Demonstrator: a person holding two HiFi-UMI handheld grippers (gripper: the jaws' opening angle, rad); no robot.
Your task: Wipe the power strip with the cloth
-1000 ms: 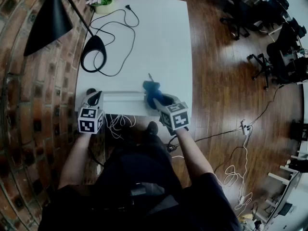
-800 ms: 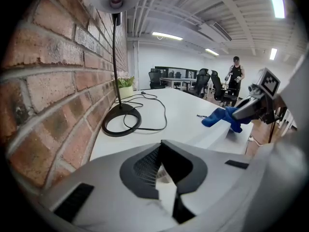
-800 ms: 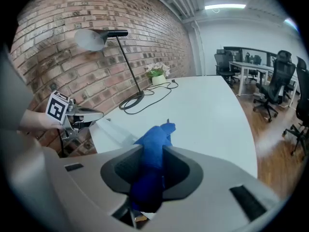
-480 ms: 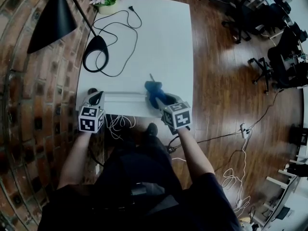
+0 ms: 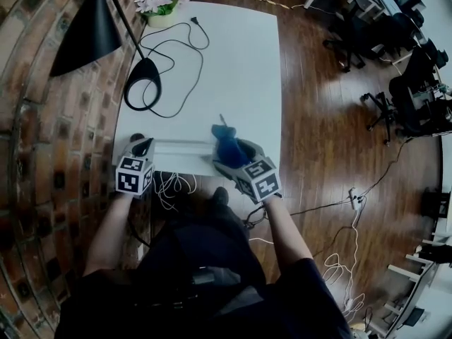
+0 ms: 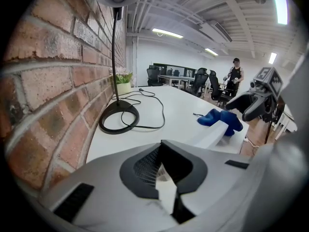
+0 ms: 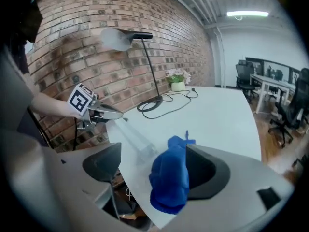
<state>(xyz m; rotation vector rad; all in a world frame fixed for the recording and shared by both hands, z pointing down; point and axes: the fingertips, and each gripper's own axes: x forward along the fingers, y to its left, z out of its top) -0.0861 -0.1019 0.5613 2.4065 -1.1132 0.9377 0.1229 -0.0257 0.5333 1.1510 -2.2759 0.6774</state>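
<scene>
the white table (image 5: 233, 62) carries the power strip (image 5: 180, 148) along its near edge. the left gripper (image 5: 141, 145), jaws closed, has its tips at the strip's left end. the right gripper (image 7: 152, 153) has just been opening its jaws and they stand wide, with the blue cloth (image 7: 169, 182) loose between them at the strip's right end.

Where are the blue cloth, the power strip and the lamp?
blue cloth (image 5: 226, 145), head view, middle of the bundle
power strip (image 5: 182, 147), head view, middle of its top
lamp (image 5: 88, 37), head view, on its black shade
</scene>
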